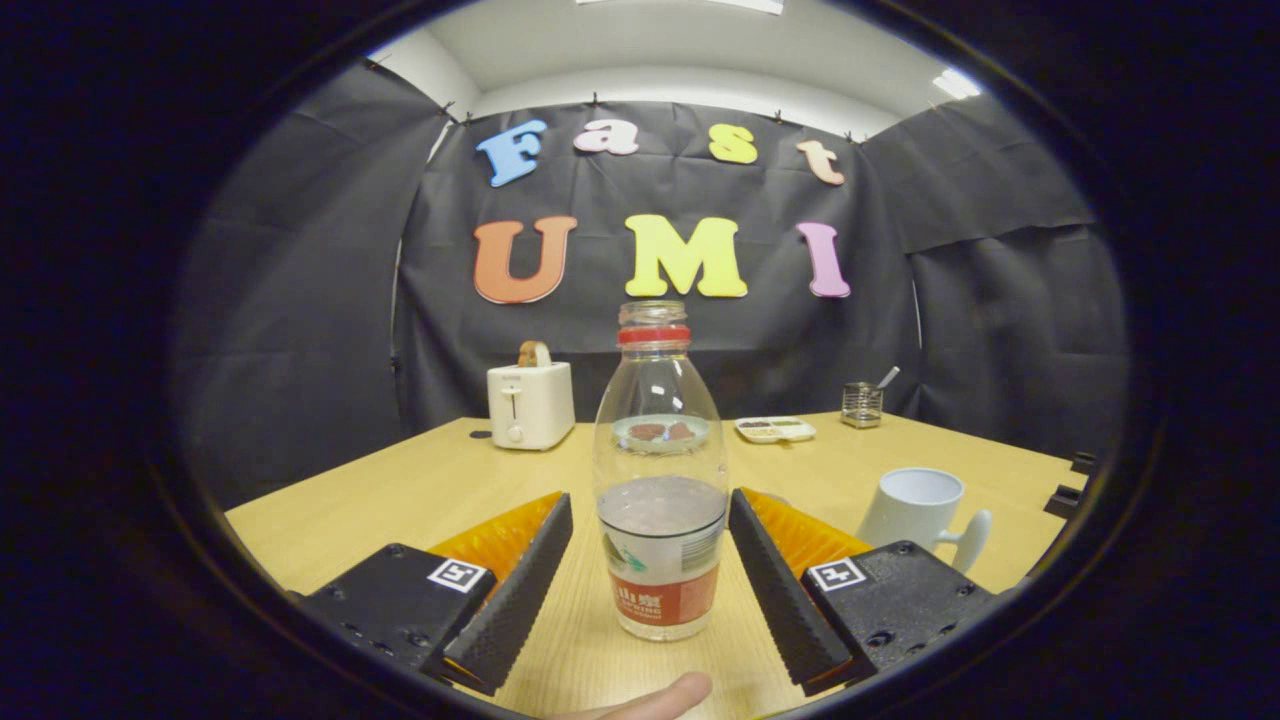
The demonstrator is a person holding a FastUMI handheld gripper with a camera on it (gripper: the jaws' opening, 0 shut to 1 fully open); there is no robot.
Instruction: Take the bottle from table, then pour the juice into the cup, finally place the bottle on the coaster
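The claw (pixel 650 560) is spread wide, the bottle (pixel 660 480) standing between its fingers untouched; the cup (pixel 920 510) sits just beyond its right finger.

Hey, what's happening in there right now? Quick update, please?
Tongs open, one finger either side of the bottle, not touching. Bottle upright on table, cap off. Cup beyond the right finger. Nothing blocking.

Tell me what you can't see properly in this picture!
- Coaster: a round plate with dark bits shows through the bottle; the clear plastic warps it, so I cannot tell what it is.
- Tray and wire holder: too small to make out what they hold.
- Cup: its foot sits behind the right pad of the open tongs.
- Finger: cut off by the edge.
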